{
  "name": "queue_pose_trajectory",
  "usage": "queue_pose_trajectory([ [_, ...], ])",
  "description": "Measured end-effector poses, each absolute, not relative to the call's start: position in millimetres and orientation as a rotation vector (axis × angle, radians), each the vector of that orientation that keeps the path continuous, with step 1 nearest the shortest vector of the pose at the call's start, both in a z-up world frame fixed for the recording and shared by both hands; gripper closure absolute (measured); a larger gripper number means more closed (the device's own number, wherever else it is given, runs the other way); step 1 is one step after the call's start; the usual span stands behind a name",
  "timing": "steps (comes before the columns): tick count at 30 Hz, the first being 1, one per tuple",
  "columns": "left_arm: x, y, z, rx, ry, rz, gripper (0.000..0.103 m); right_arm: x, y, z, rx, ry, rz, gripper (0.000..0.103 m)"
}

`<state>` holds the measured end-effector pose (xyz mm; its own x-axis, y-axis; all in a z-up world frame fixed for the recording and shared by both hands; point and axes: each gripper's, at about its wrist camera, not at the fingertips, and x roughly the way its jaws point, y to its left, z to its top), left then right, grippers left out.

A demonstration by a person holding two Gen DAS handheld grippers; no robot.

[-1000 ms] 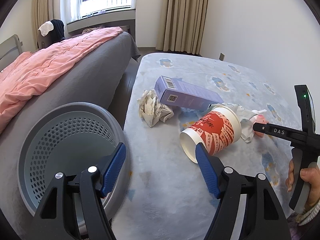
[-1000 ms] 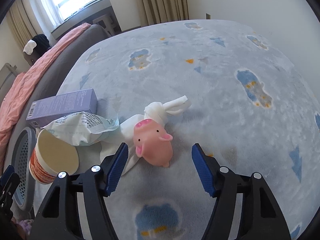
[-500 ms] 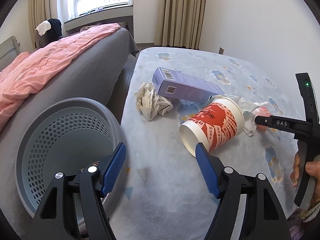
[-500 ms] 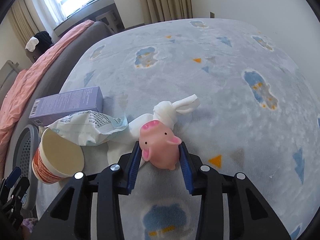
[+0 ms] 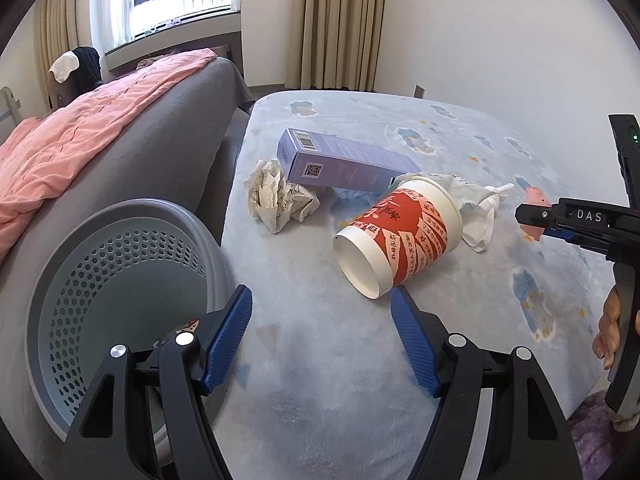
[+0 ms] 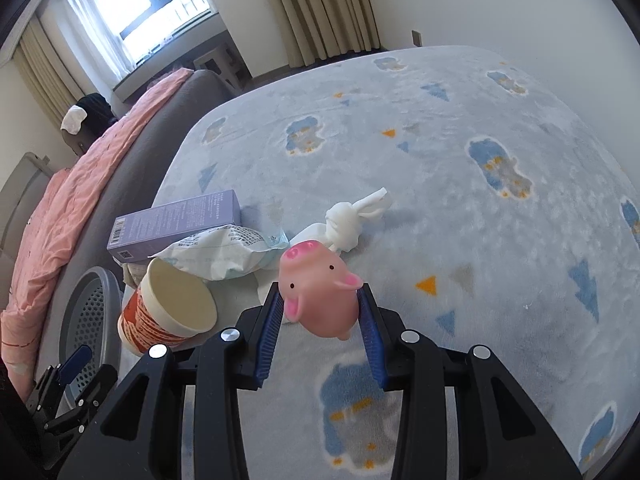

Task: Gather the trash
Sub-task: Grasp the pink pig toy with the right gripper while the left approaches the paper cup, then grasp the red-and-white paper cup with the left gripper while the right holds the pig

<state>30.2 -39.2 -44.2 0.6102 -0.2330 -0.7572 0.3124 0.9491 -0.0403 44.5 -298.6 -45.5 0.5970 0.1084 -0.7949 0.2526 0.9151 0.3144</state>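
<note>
My right gripper is shut on a pink toy pig and holds it above the rug; the pig also shows in the left wrist view. My left gripper is open and empty, just short of a red and white paper cup lying on its side. Behind the cup lie a purple box, a crumpled paper ball, a white wrapper bag and a knotted white tissue. A grey perforated bin stands at the left.
A light blue patterned rug covers the floor. A grey bed with a pink blanket runs along the left, close to the bin. Curtains and a window are at the back. The right wall is near the rug's edge.
My right gripper closed on the pig and lifted it off the rug and tissue. My left gripper stayed open and drew back slightly from the cup.
</note>
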Motion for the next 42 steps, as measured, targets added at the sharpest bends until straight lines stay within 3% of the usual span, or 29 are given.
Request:
queue_pose_trajectory([
  [15,51.2,-81.4,-32.4,0.355,0.828,-0.553,0.029,43.6,-296.8,-34.0,0.48,0.908,-0.046,0.066],
  [24,69.0,-112.1,-50.9,0.482,0.867,-0.68,0.029,42.6,-302.4,-26.9,0.52,0.887,-0.021,0.065],
  [32,90.4,-123.2,-69.7,0.519,0.895,-0.601,0.023,45.1,-298.1,-28.1,0.541,0.901,0.016,0.065],
  [40,95.4,-126.4,-76.5,0.506,0.88,-0.539,0.025,46.0,-297.3,-28.3,0.538,0.901,0.015,0.065],
  [42,91.9,-124.7,-75.1,0.497,0.874,-0.541,0.034,45.8,-297.6,-28.3,0.538,0.901,0.016,0.065],
])
